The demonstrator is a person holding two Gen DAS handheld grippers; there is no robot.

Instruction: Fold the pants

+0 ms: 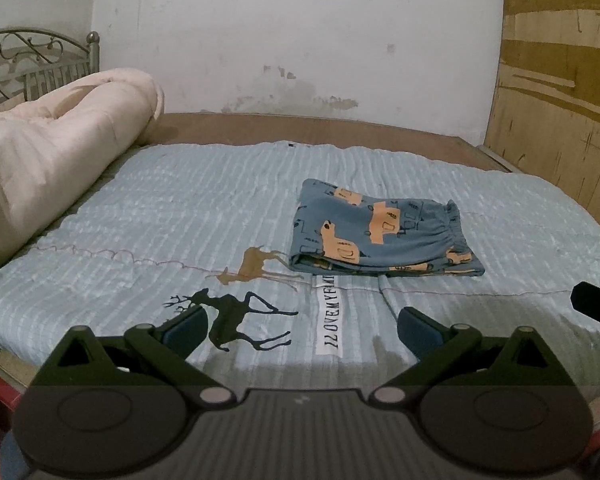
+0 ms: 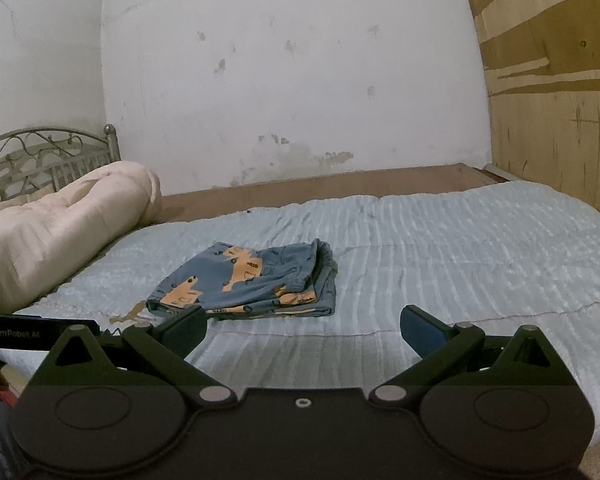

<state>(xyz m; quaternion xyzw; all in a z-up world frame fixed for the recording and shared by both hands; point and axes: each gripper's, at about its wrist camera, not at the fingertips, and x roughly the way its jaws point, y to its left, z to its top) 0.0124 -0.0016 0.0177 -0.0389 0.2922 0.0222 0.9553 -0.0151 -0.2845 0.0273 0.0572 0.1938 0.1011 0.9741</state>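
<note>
The pants (image 1: 380,232) are blue with an orange vehicle print and lie folded into a compact rectangle on the light blue bedspread (image 1: 204,208), waistband to the right. My left gripper (image 1: 302,326) is open and empty, held over the bed's near edge, well short of the pants and to their left. In the right wrist view the pants (image 2: 252,280) lie just beyond my right gripper (image 2: 302,328), which is also open with nothing between its fingers. A black part of the right gripper (image 1: 598,306) shows at the right edge of the left wrist view.
A rolled cream quilt (image 1: 48,168) lies along the bed's left side by a metal headboard (image 1: 32,64). A stained white wall (image 1: 300,40) stands behind the bed and a plywood panel (image 1: 560,92) on the right. Deer prints (image 1: 236,316) mark the bedspread's near part.
</note>
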